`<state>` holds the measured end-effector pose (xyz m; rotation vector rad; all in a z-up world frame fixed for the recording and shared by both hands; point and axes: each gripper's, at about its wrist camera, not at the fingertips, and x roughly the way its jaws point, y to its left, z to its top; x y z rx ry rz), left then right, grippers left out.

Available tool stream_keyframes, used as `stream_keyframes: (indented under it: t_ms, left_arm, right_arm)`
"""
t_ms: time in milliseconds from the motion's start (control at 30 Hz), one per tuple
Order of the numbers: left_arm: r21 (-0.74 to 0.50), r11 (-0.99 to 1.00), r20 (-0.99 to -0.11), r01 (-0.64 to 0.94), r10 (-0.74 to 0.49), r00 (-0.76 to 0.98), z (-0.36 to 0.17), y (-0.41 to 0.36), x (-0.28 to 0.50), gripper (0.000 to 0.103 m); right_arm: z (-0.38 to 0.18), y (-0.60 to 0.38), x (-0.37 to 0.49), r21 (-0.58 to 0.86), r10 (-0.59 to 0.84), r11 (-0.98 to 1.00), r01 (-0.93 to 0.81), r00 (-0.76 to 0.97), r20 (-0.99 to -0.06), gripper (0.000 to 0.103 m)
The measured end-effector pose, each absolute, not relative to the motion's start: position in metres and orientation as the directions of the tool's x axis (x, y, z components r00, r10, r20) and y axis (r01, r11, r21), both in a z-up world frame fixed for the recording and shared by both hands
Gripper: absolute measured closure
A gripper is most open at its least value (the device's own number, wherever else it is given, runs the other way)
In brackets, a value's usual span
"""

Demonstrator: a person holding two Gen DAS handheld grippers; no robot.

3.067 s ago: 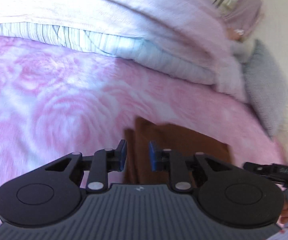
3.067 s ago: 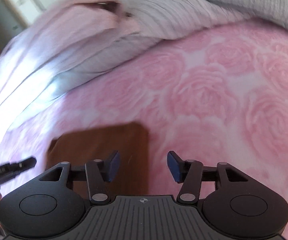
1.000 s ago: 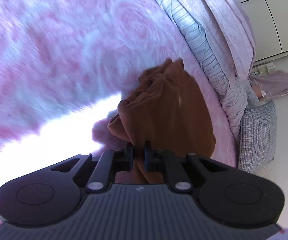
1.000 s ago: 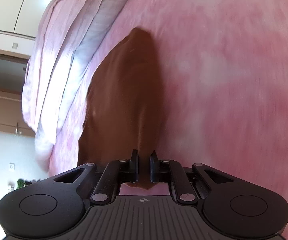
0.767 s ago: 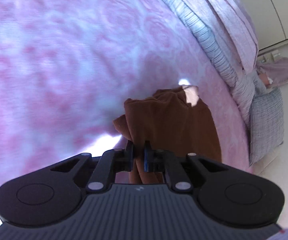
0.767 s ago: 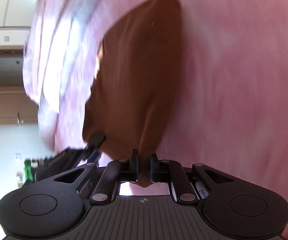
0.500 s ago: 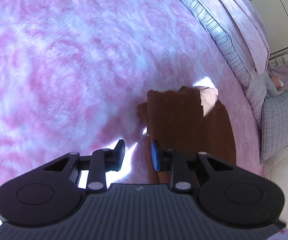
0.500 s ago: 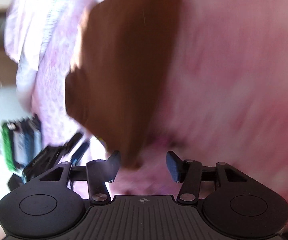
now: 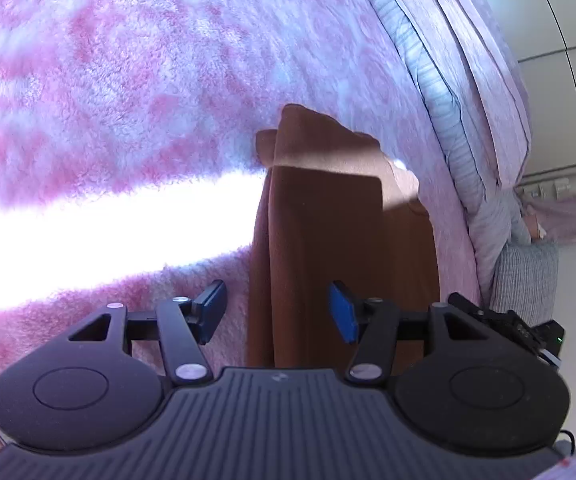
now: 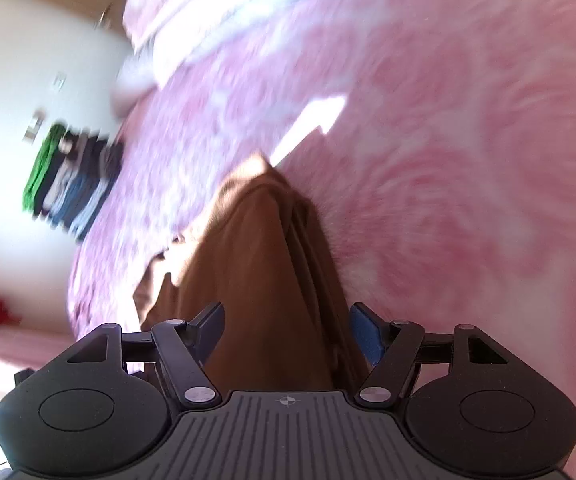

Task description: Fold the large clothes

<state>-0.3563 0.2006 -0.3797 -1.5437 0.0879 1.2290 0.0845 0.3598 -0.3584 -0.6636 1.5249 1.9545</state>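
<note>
Left wrist view, starting nearest: the left gripper [image 9: 278, 312] has its blue pads apart and the jaws are opening, with the near end of the brown garment [image 9: 327, 240] lying between them but touched by neither pad. The right gripper [image 10: 288, 330] shows the same from its own camera, jaws opening to nearly their widest, the cloth running up between the pads with a gap on each side, so I'd say both tools have let go. The garment lies flat on the pink rose-patterned blanket [image 9: 108, 80] of the bed, folded into a narrow band of several layers; stacked edges show along its left side in the left view and along its right side in the right view. Its long axis runs from the grippers away toward the far side, the far end crossed by a bright strip of sunlight [image 9: 108, 224]. That far end looks less tidy, with a paler flap [image 9: 401, 184] poking out at the far right corner. My guess is the lengthwise folds are done and what is left is one more fold across the length, plus squaring that loose corner. Farther off, rumpled bedding [image 9: 447, 92] runs along the right side, with a grey checked cushion [image 9: 527, 276] beyond it, and in the blurred right view a stack of folded clothes [image 10: 72, 176] sits at the far left
</note>
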Motion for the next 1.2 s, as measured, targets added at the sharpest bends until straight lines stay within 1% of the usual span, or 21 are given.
stream_keyframes:
  t_ms: [67, 167, 200, 267, 333, 367, 400, 433, 467, 500, 567, 667, 900, 1067, 1200]
  left_arm:
    - [-0.685, -0.385, -0.710, -0.618, 0.544, 0.448, -0.380, 0.203, -0.354, 0.052]
    - [-0.691, -0.371, -0.699, -0.621, 0.562, 0.442, -0.383, 0.208, -0.349, 0.052]
    - [-0.698, -0.371, -0.692, -0.613, 0.569, 0.444, -0.385, 0.210, -0.348, 0.052]
    - [-0.716, -0.372, -0.675, -0.590, 0.584, 0.451, -0.390, 0.215, -0.348, 0.053]
    - [-0.720, -0.367, -0.669, -0.589, 0.592, 0.450, -0.394, 0.223, -0.347, 0.058]
    - [-0.718, -0.363, -0.670, -0.594, 0.591, 0.449, -0.396, 0.227, -0.346, 0.064]
    - [-0.718, -0.362, -0.670, -0.594, 0.591, 0.450, -0.399, 0.230, -0.346, 0.072]
    - [-0.719, -0.363, -0.670, -0.593, 0.591, 0.450, -0.401, 0.232, -0.346, 0.075]
    - [-0.720, -0.363, -0.669, -0.592, 0.589, 0.453, -0.403, 0.234, -0.347, 0.085]
    - [-0.723, -0.363, -0.667, -0.588, 0.587, 0.458, -0.404, 0.235, -0.348, 0.089]
    - [-0.714, -0.358, -0.674, -0.602, 0.584, 0.453, -0.402, 0.238, -0.346, 0.092]
    - [-0.677, -0.322, -0.694, -0.662, 0.579, 0.428, -0.388, 0.244, -0.339, 0.094]
    - [-0.682, -0.238, -0.668, -0.692, 0.588, 0.456, -0.343, 0.239, -0.361, 0.095]
    - [-0.699, -0.192, -0.637, -0.689, 0.604, 0.479, -0.291, 0.209, -0.419, 0.095]
    - [-0.696, -0.196, -0.644, -0.691, 0.596, 0.479, -0.243, 0.177, -0.487, 0.095]
  right_arm:
    - [-0.374, 0.375, 0.076, 0.703, 0.063, -0.219, -0.677, -0.728, -0.682, 0.037]
    - [-0.391, 0.389, 0.069, 0.739, -0.020, -0.262, -0.621, -0.762, -0.647, 0.038]
    - [-0.391, 0.391, 0.066, 0.749, -0.037, -0.268, -0.606, -0.770, -0.637, 0.043]
    - [-0.396, 0.400, 0.062, 0.766, -0.069, -0.278, -0.579, -0.784, -0.617, 0.048]
    - [-0.399, 0.404, 0.061, 0.784, -0.091, -0.282, -0.554, -0.798, -0.596, 0.053]
    - [-0.401, 0.405, 0.061, 0.795, -0.097, -0.274, -0.542, -0.807, -0.583, 0.059]
    - [-0.402, 0.406, 0.062, 0.803, -0.097, -0.267, -0.533, -0.814, -0.573, 0.067]
    - [-0.404, 0.406, 0.064, 0.809, -0.094, -0.262, -0.526, -0.821, -0.564, 0.070]
    - [-0.404, 0.404, 0.067, 0.812, -0.084, -0.262, -0.521, -0.826, -0.557, 0.074]
    - [-0.404, 0.401, 0.070, 0.814, -0.067, -0.264, -0.518, -0.832, -0.551, 0.077]
    - [-0.400, 0.396, 0.075, 0.810, -0.025, -0.252, -0.530, -0.833, -0.553, 0.080]
    - [-0.383, 0.383, 0.079, 0.787, 0.052, -0.237, -0.569, -0.817, -0.575, 0.081]
    - [-0.322, 0.331, 0.061, 0.720, 0.177, -0.219, -0.659, -0.752, -0.635, 0.082]
    - [-0.264, 0.277, 0.000, 0.712, 0.253, -0.205, -0.671, -0.739, -0.624, 0.082]
    - [-0.227, 0.233, -0.074, 0.714, 0.260, -0.189, -0.674, -0.735, -0.626, 0.082]
